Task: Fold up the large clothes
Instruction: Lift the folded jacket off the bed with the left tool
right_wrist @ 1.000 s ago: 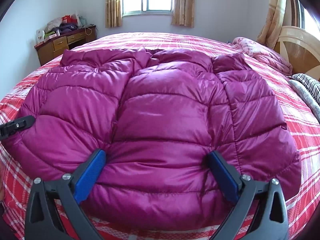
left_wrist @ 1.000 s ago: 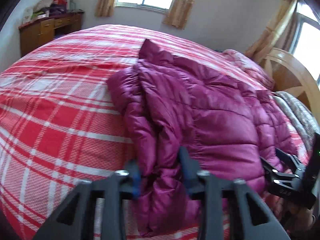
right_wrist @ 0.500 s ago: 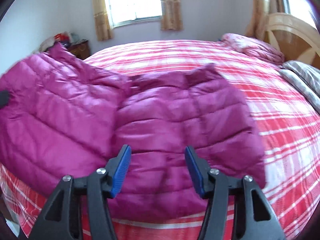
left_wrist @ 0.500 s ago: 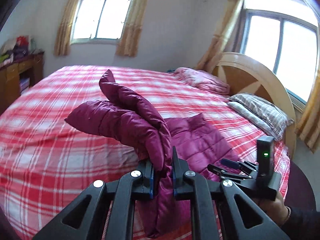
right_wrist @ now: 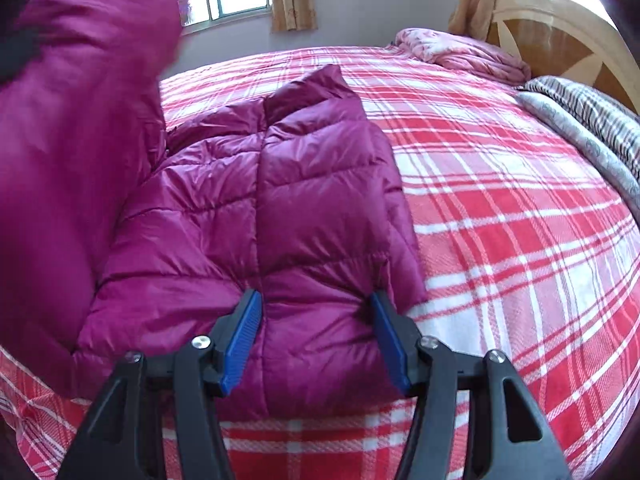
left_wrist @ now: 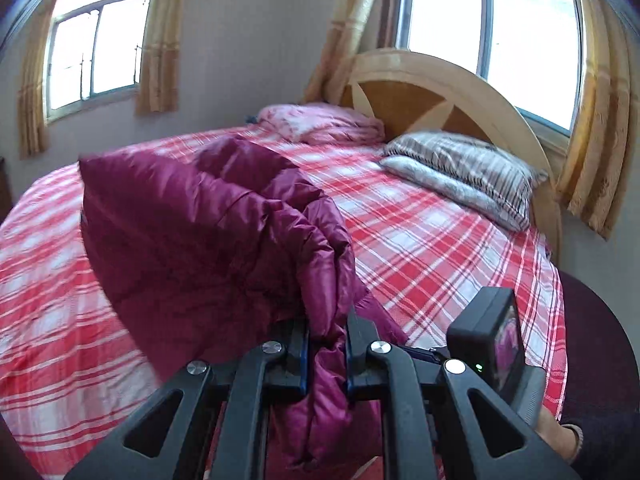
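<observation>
Garment: a magenta quilted down jacket (right_wrist: pixel 280 208) is lying partly on the red-and-white plaid bedspread (right_wrist: pixel 520 220), near the lower edge of the bed; it is filling the centre and left of the right wrist view.

Left gripper (left_wrist: pixel 326 364): the jaws are standing almost together, pinching a bunched edge of the jacket between the blue pads at lower centre of the left wrist view. Fabric is hanging below the pads and rising above them.

Lifted portion: one side of the jacket (left_wrist: pixel 192 236) is being held up off the bedspread, draping across the left centre of the left wrist view and blocking the upper left of the right wrist view.

Right gripper (right_wrist: pixel 316 340): the jaws are standing wide apart, straddling the jacket hem at lower centre of its view. The pads appear to be touching or pressing the fabric, not clamping it.

Flat portion: the right half of the jacket is lying smooth on the bedspread, with its collar end pointing toward the upper centre of the frame.

Progress, judged: the first lengthwise fold is under way, not complete. The lifted side is not yet laid over the flat half.

Remaining, judged: laying the raised side down, aligning edges, tucking sleeves, then folding crosswise.

Surroundings: a striped pillow (left_wrist: pixel 460 168) and wooden headboard (left_wrist: pixel 440 92) are sitting at upper right, well apart from the jacket.
</observation>
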The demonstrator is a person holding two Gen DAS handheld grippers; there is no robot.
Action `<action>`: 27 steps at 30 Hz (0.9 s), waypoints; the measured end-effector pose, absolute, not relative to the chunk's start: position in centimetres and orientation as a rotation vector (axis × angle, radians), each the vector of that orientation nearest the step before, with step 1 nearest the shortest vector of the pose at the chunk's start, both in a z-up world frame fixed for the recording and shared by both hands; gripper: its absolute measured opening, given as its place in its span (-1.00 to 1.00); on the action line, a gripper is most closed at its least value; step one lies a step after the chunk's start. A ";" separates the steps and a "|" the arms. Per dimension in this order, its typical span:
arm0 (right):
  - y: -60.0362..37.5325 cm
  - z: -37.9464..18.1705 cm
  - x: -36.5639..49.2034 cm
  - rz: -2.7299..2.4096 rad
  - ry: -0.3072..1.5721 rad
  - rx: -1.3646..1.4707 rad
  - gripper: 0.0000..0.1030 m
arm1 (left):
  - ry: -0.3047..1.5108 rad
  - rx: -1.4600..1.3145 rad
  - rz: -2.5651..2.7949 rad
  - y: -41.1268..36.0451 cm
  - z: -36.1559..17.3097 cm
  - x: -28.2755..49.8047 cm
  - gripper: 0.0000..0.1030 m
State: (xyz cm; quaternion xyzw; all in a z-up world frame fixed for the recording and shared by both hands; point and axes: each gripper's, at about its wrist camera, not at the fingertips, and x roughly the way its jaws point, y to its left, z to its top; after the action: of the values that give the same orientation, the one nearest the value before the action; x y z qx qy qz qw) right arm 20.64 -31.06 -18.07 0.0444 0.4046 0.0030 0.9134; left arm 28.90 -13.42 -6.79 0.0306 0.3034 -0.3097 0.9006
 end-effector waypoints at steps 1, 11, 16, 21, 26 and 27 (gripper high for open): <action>-31.4 -18.1 20.5 0.004 0.834 0.107 0.15 | 0.641 0.065 -0.654 -14.0 -7.1 29.1 -0.77; -33.1 -18.8 20.8 -0.028 0.838 0.180 0.44 | 0.654 0.234 -0.618 -19.4 -10.6 29.6 -0.46; -33.3 -18.8 20.7 -0.021 0.831 0.207 0.45 | 0.521 0.225 -0.611 -18.5 -7.2 27.8 0.16; -33.1 -18.8 20.4 -0.027 0.823 0.191 0.45 | 0.403 0.249 -0.492 -15.8 -4.9 27.3 0.66; -32.5 -18.9 19.9 -0.031 0.818 0.175 0.47 | 0.434 0.148 -0.272 -10.1 -5.5 30.8 0.66; -32.4 -18.8 19.8 -0.032 0.816 0.171 0.47 | 0.462 0.148 -0.227 -9.0 -6.2 31.7 0.66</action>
State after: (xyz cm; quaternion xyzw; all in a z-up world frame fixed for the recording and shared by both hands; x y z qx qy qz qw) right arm 19.77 -32.36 -18.82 0.0831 0.3960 -0.0157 0.9143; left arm 31.73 -8.98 -6.25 0.0731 0.2283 -0.1123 0.9643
